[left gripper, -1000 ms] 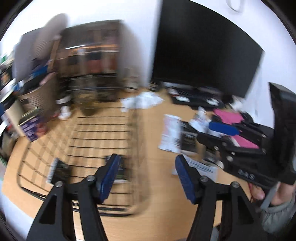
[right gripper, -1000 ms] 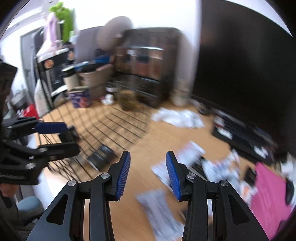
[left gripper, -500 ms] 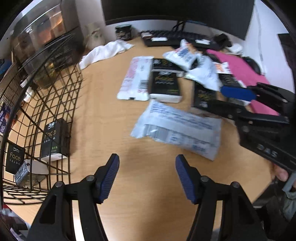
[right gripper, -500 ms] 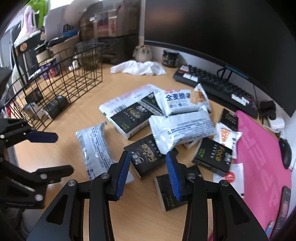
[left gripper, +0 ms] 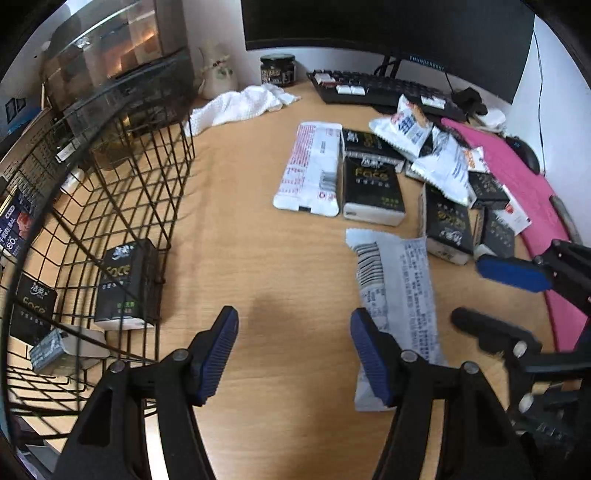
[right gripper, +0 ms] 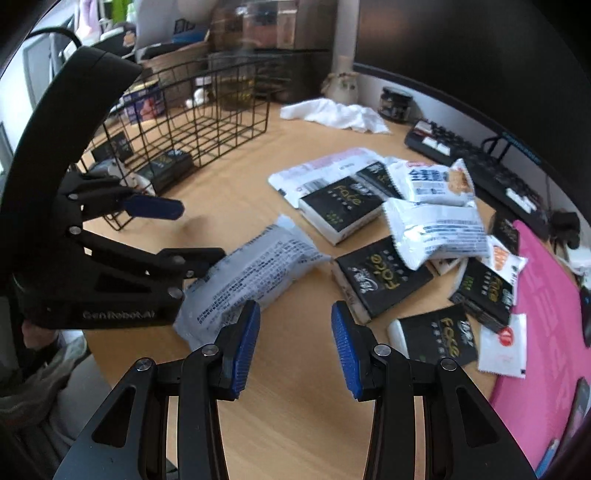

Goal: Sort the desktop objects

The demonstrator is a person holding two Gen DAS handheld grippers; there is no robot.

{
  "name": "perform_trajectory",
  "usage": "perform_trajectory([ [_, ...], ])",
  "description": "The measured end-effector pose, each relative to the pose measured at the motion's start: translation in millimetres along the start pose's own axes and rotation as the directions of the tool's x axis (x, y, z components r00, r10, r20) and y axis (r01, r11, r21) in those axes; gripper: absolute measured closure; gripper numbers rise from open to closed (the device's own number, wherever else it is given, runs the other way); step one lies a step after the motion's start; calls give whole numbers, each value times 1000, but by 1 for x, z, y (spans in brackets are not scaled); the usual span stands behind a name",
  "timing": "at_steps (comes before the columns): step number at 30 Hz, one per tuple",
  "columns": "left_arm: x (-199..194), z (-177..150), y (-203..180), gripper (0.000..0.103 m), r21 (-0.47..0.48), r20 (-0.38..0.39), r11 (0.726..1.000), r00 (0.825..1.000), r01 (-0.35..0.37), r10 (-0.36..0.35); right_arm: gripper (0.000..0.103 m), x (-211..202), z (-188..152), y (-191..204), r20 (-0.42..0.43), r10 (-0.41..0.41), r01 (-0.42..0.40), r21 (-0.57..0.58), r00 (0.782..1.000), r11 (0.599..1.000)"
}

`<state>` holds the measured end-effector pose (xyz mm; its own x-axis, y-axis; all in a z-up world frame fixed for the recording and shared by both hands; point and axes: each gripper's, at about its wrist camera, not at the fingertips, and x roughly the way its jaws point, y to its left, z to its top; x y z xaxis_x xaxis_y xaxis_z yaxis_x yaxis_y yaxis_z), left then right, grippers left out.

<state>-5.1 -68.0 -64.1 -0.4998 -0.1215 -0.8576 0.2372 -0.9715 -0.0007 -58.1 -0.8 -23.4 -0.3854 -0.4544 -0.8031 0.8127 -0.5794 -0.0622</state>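
My left gripper (left gripper: pixel 293 325) is open and empty above bare wood, its right finger over the near end of a long white printed packet (left gripper: pixel 400 295). My right gripper (right gripper: pixel 295 317) is open and empty just in front of that same packet (right gripper: pixel 255 273). A pile of black "Face" tissue packs (right gripper: pixel 341 206) and white snack bags (right gripper: pixel 432 229) lies beyond. A black wire basket (left gripper: pixel 110 206) at the left holds black tissue packs (left gripper: pixel 123 284); it also shows in the right wrist view (right gripper: pixel 195 122).
A white cloth (left gripper: pixel 243 105), a dark jar (left gripper: pixel 277 70), a keyboard (left gripper: pixel 384 90) and a monitor (left gripper: pixel 388 26) stand at the back. A pink mat (right gripper: pixel 546 317) covers the right side. Drawer units and clutter (left gripper: pixel 110 55) stand behind the basket.
Both grippers have swung from the basket side towards the pile and come lower. The long white packet now lies right at both grippers' fingertips. Both stayed open.
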Motion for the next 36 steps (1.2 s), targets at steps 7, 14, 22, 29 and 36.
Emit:
perform_trajectory([
  [7, -13, 0, -17, 34, 5, 39, 998, 997, 69, -69, 62, -26, -26, -60, 0, -84, 82, 180, 996, 980],
  [14, -3, 1, -48, 28, 53, 43, 994, 994, 100, -102, 59, -13, -48, -87, -38, -55, 63, 277, 998, 959],
  [22, -17, 7, -48, 28, 11, 50, 987, 986, 161, -161, 57, -12, -43, -89, -27, -58, 63, 287, 998, 956],
  [29, 10, 10, -64, 28, 50, -5, 987, 988, 153, -153, 57, -14, -42, -93, -21, -75, 78, 297, 997, 952],
  [36, 22, 7, -53, 29, 55, -22, 994, 995, 98, -97, 57, -16, -29, -106, 19, -125, 111, 341, 992, 933],
])
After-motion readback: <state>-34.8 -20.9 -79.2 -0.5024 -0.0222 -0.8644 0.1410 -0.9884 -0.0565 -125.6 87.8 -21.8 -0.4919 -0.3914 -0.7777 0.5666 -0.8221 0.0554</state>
